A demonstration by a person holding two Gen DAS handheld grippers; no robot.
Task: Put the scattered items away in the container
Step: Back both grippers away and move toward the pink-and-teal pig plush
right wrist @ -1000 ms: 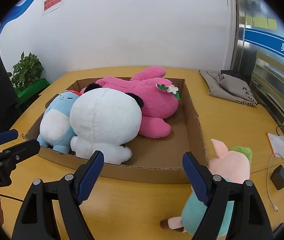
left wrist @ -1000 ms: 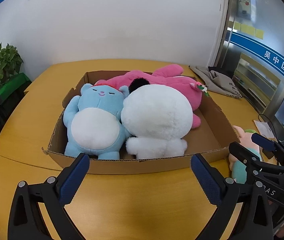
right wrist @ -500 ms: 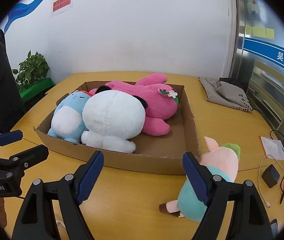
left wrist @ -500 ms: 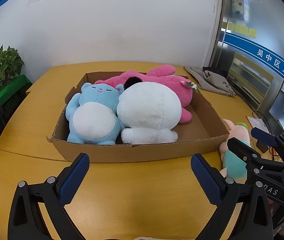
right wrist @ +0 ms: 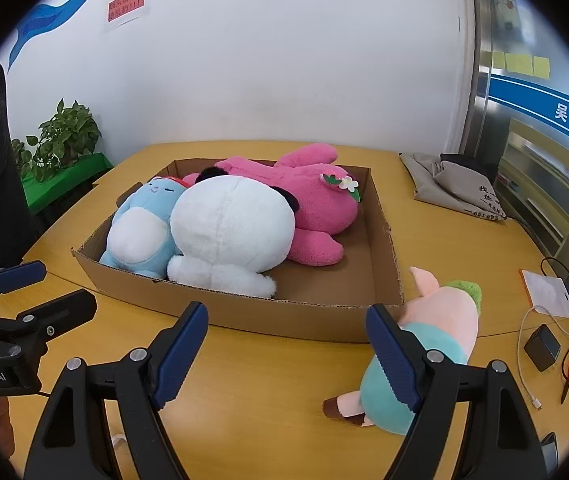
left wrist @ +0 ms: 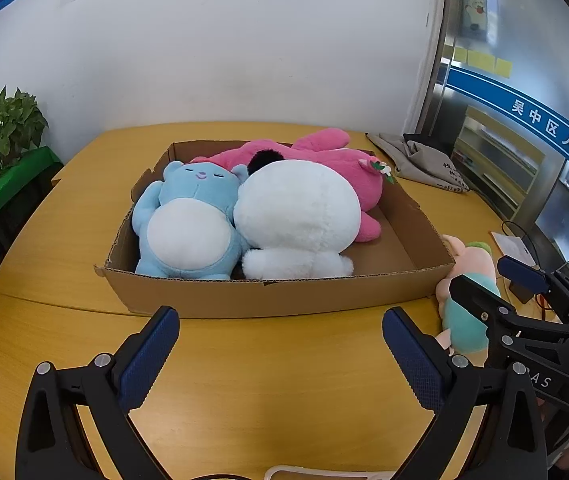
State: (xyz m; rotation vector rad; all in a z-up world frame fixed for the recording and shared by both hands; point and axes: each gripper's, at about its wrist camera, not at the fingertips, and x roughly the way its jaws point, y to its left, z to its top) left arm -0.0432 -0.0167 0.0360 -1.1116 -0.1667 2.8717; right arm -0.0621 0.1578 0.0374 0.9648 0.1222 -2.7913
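Note:
A shallow cardboard box (left wrist: 268, 300) (right wrist: 304, 316) on the wooden table holds a blue bear plush (left wrist: 188, 224) (right wrist: 140, 228), a white panda plush (left wrist: 296, 216) (right wrist: 232, 232) and a pink rabbit plush (left wrist: 336, 164) (right wrist: 308, 204). A pink pig plush in a teal shirt (right wrist: 428, 340) (left wrist: 468, 308) lies on the table just outside the box's right front corner. My left gripper (left wrist: 280, 352) is open and empty in front of the box. My right gripper (right wrist: 284, 348) is open and empty, its right finger beside the pig.
A grey cloth bag (right wrist: 456, 188) lies at the back right. A card (right wrist: 548, 292), a black charger (right wrist: 542, 346), cables and a pen (right wrist: 568, 372) lie at the right edge. A potted plant (right wrist: 64, 136) stands off the table's left.
Both grippers have pulled back and risen from the box, so it looks smaller and farther. The pig plush shows more fully. Both stay open.

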